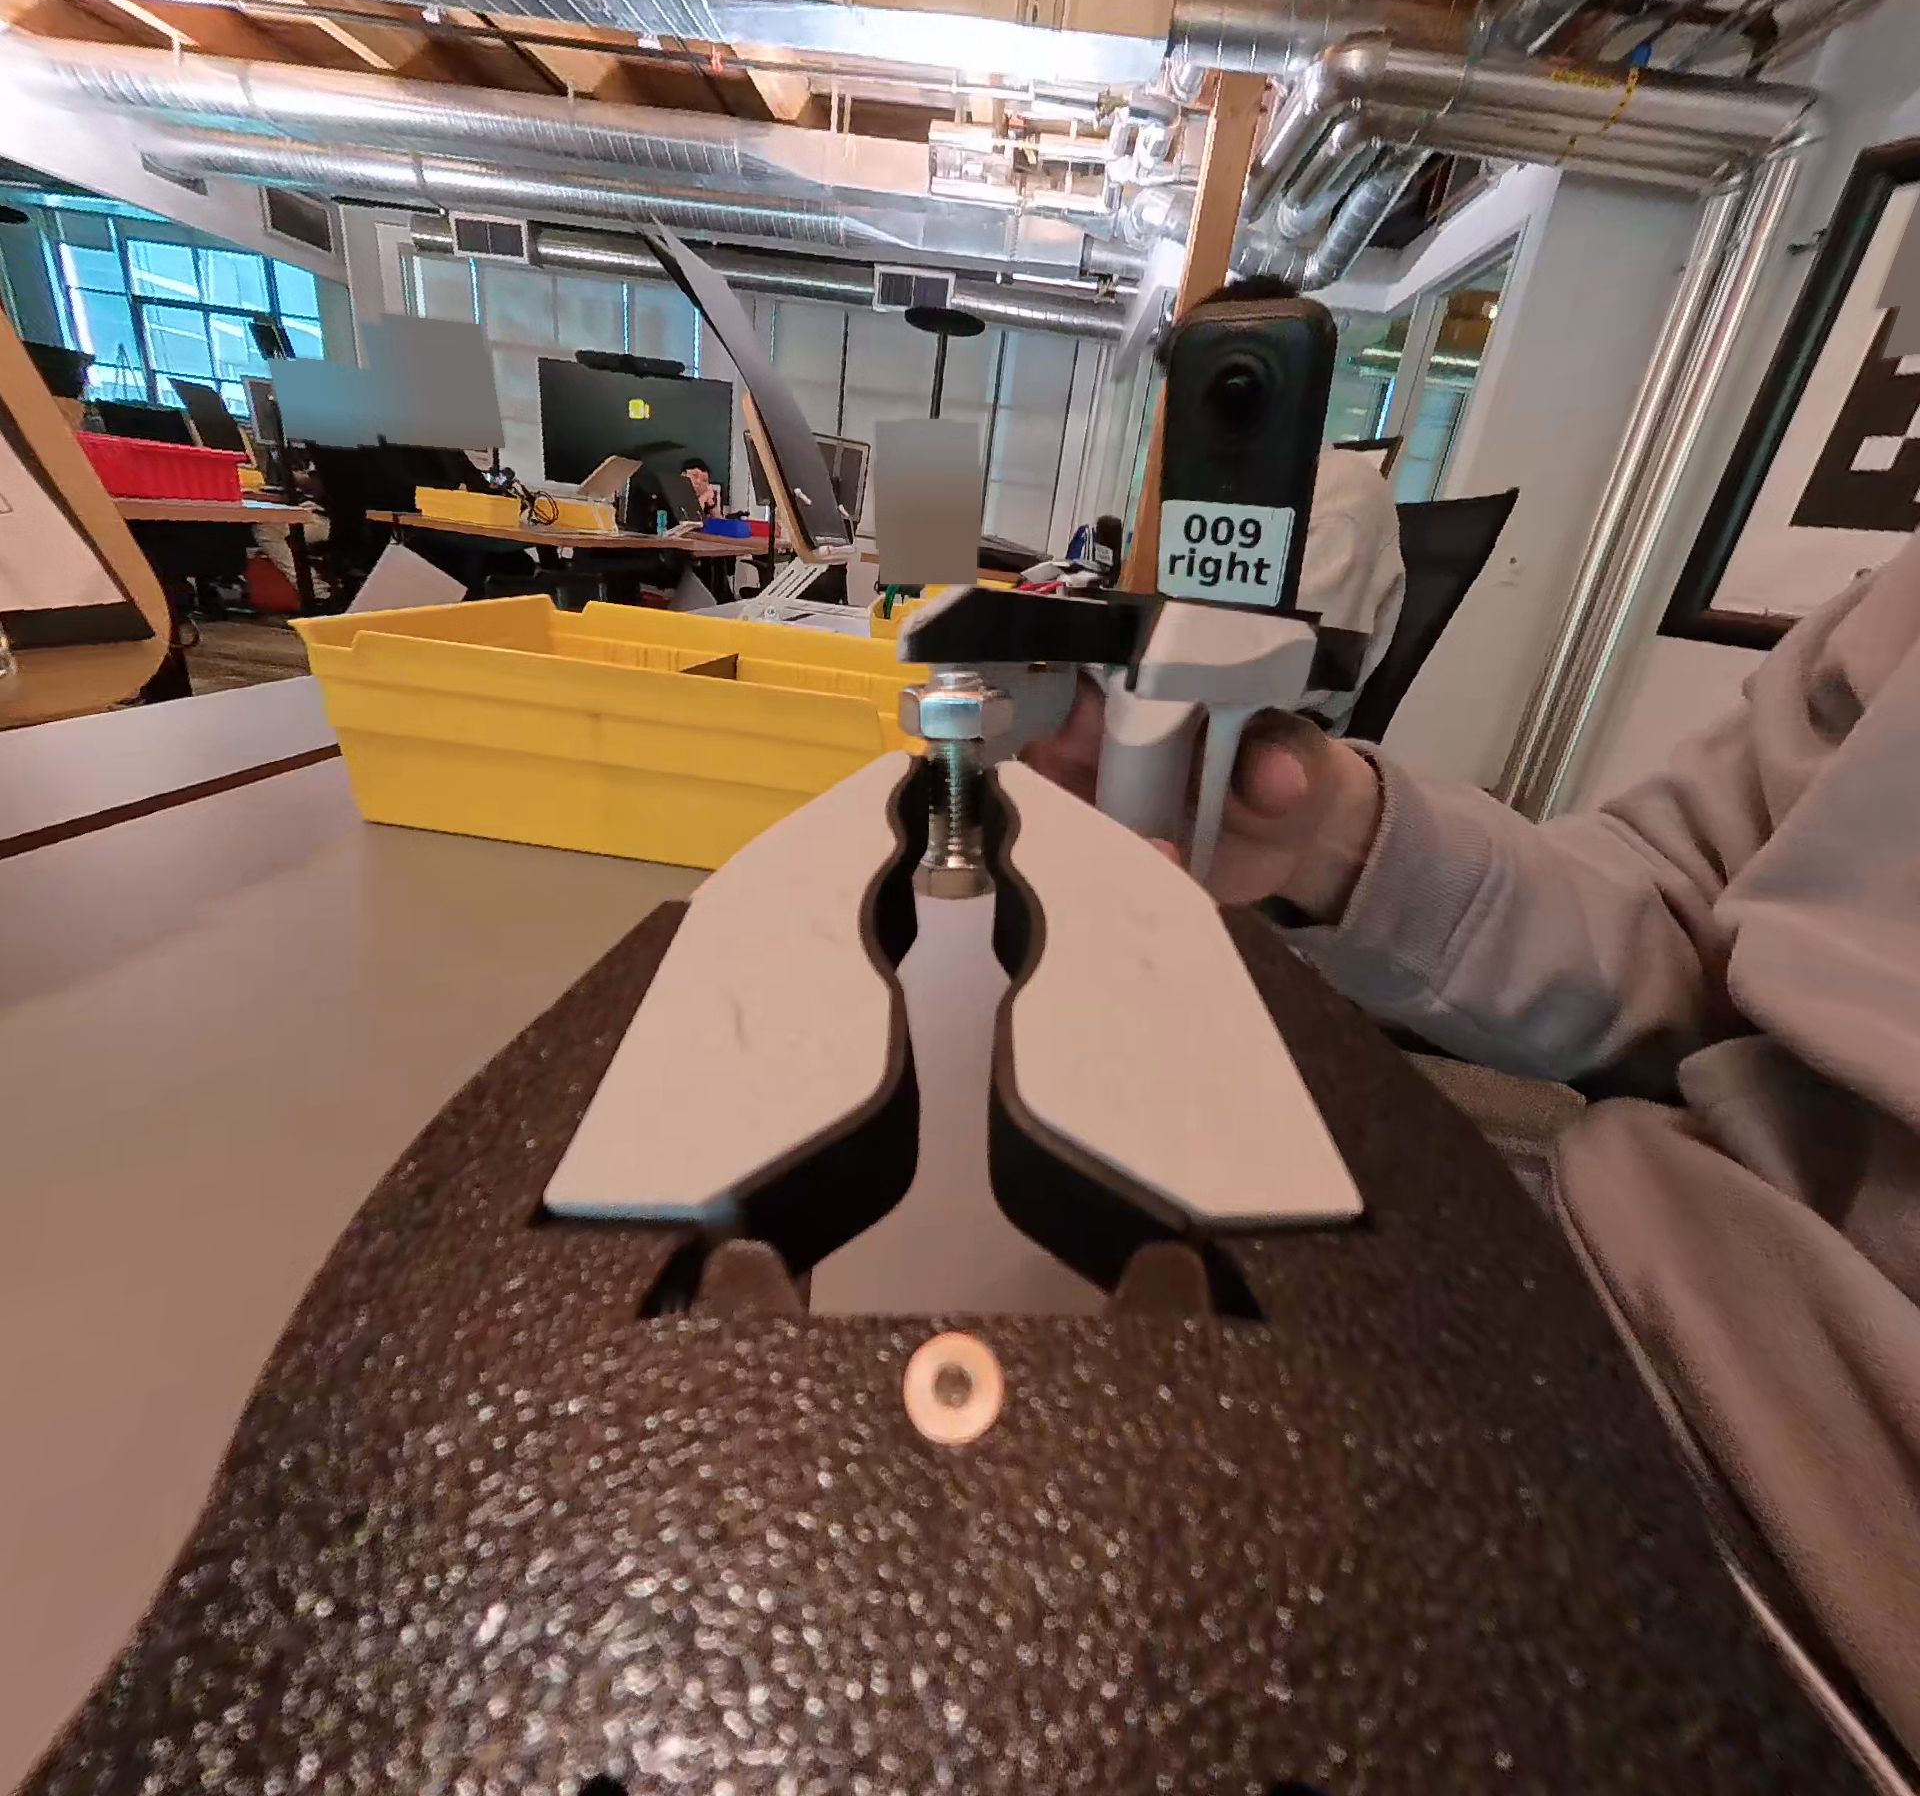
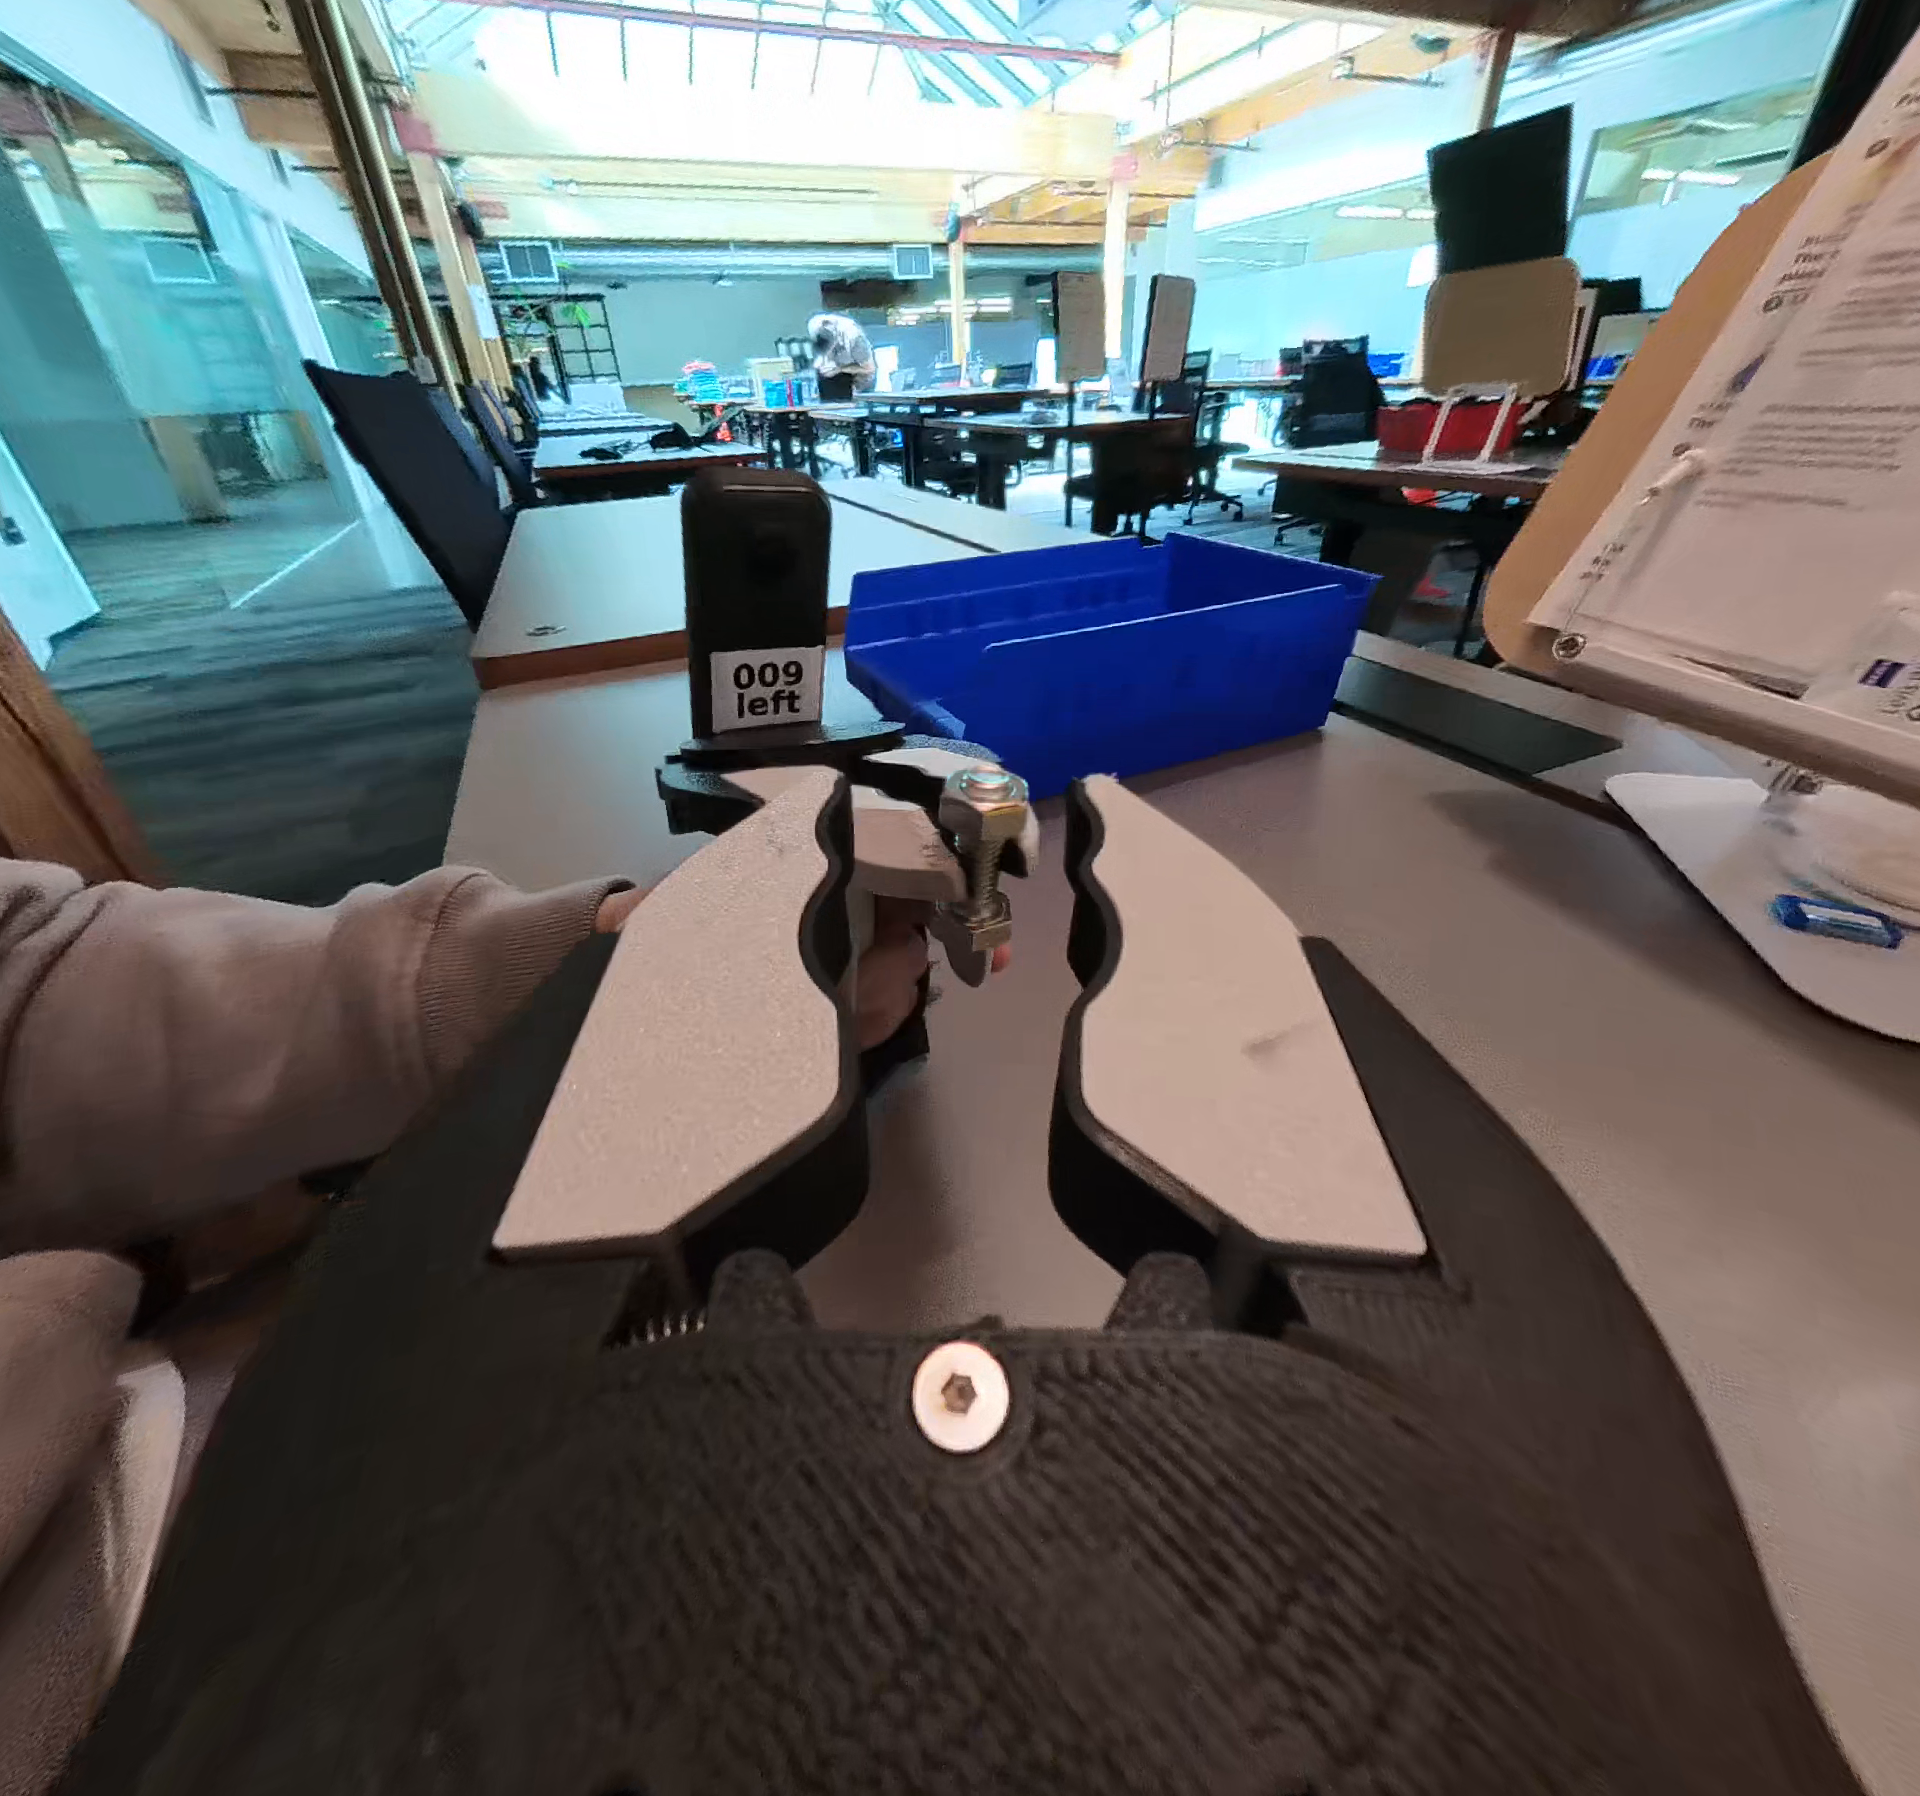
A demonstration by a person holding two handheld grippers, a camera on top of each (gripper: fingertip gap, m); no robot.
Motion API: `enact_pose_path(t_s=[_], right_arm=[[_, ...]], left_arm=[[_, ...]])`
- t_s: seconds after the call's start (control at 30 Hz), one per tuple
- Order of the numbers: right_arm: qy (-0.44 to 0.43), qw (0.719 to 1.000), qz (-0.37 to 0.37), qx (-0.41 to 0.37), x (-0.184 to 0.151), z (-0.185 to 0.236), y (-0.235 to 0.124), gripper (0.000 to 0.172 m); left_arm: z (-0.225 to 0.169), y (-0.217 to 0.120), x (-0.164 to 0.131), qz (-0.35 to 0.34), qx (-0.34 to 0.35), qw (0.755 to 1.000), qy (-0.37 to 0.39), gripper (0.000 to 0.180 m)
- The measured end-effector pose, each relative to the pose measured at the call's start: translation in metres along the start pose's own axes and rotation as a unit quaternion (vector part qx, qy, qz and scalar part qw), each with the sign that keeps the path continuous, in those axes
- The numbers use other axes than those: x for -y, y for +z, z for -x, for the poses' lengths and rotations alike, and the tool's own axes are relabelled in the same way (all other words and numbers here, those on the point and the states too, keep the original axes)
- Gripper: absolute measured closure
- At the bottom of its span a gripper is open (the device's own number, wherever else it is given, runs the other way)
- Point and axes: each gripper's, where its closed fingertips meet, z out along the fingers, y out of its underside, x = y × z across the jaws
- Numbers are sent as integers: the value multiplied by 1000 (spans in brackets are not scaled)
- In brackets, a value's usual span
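**Left tool clamps a bolt; right tool stands spread around its nut**

Nearest the lens in the left wrist view, the left tool point(image 1: 954, 816) is clenched on an upright silver bolt point(image 1: 951, 827), its fingers point(image 1: 821, 873) pressed against the shank from either side, the bolt's head at the bottom. A hex nut point(image 1: 956, 707) sits on the thread at 12 o'clock from the fingertips.

The right wrist view alone shows the right tool point(image 2: 951, 837) released, its fingers point(image 2: 727, 915) well apart, with the bolt and nut point(image 2: 985, 816) standing between them; neither pad seems to touch the nut, though blur makes this uncertain. From the left view the right tool's fingers are mostly hidden behind the nut.

A yellow bin point(image 1: 582, 718) stands on the table point(image 1: 260, 1019) at 10 o'clock of the bolt in the left view only. The right view alone shows a blue bin point(image 2: 1122, 666) at 1 o'clock and a clipboard with papers point(image 2: 1704, 458) on a stand at 2 o'clock. A hand in a beige sleeve point(image 1: 1288, 811) grips the right tool's handle.
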Motion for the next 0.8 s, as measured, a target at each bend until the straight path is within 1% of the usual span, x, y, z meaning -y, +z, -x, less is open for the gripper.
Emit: enact_pose_path(t_s=[0.2,0.33,0.4,0.47,0.5,0.53,0.57,0.6,0.67,0.73,0.8], right_arm=[[-17,1000,2,-2,-5,9,9,141],[-12,1000,-6,-8,-3,8,10,145],[-17,1000,-6,-10,-2,6,9,149],[-35,999,2,-22,0,-2,3,139],[-35,999,7,-35,1,-9,-1,139],[-26,997,-1,-74,5,-26,-9,150],[-13,995,-18,-99,9,-39,-18,145],[4,995,-26,-92,11,-44,-24,141],[27,998,-31,-37,14,-32,-25,136],[23,999,-47,-5,18,-16,-18,135],[9,999,-37,11,14,-1,-7,135]], left_arm=[[-12,1,7,-28,-26,999,13,172],[-16,1,8,-31,-32,999,21,172],[-16,1,8,-32,-31,999,19,172],[-13,0,9,-34,-23,999,17,172],[-12,-2,11,-39,-22,999,15,172],[-12,-4,13,-47,-24,998,15,172],[-11,-5,14,-51,-23,998,15,172],[-10,-5,13,-48,-18,999,14,172],[-10,-4,12,-43,-19,999,16,172],[-12,0,9,-34,-21,999,21,172],[-13,3,5,-19,-19,999,32,172]])
